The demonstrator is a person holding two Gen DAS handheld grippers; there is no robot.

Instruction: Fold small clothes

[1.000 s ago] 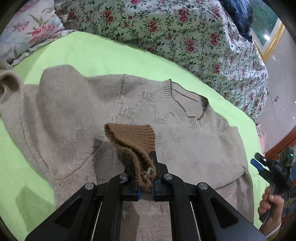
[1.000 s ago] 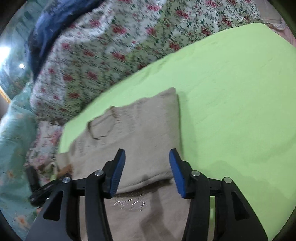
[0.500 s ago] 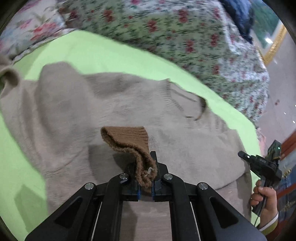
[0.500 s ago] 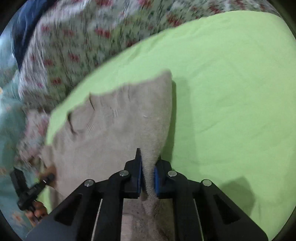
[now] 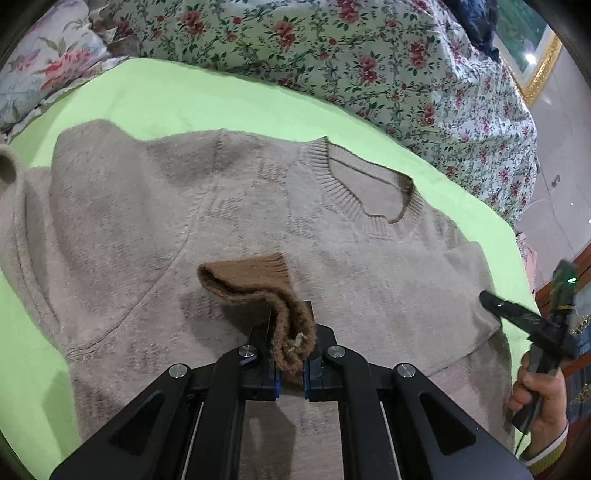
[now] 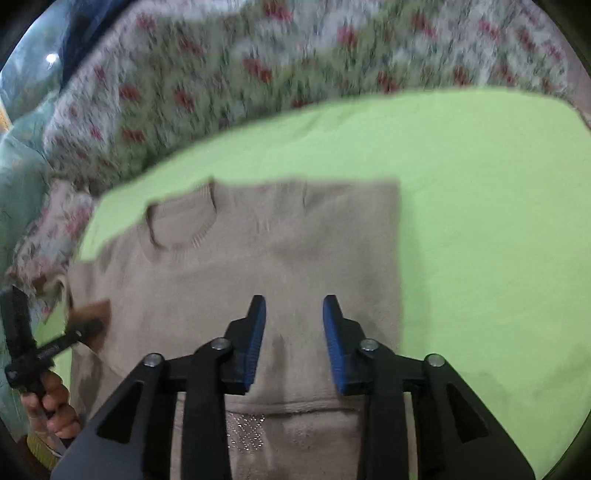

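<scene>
A beige knit sweater (image 5: 258, 206) lies front-up on the lime-green sheet (image 5: 184, 99), neck hole toward the far side. My left gripper (image 5: 290, 332) is shut on the sleeve's brown ribbed cuff (image 5: 251, 273), which it holds folded over the chest. In the right wrist view the sweater (image 6: 295, 240) shows a straight folded edge on its right side. My right gripper (image 6: 294, 306) hovers over its lower part. Its blue pads (image 6: 255, 332) are apart and opening, and no cloth is pinched between them.
A floral quilt (image 5: 369, 55) is heaped along the far edge of the sheet, with a flowered pillow (image 5: 44, 66) at far left. A dark blue garment (image 5: 476, 18) lies on top. A hand (image 5: 535, 391) holds the right gripper at the sweater's right edge.
The right gripper closed on the sweater's side edge half a second ago, then let go and opened over the garment. The left gripper kept its grip on the cuff and barely shifted.
</scene>
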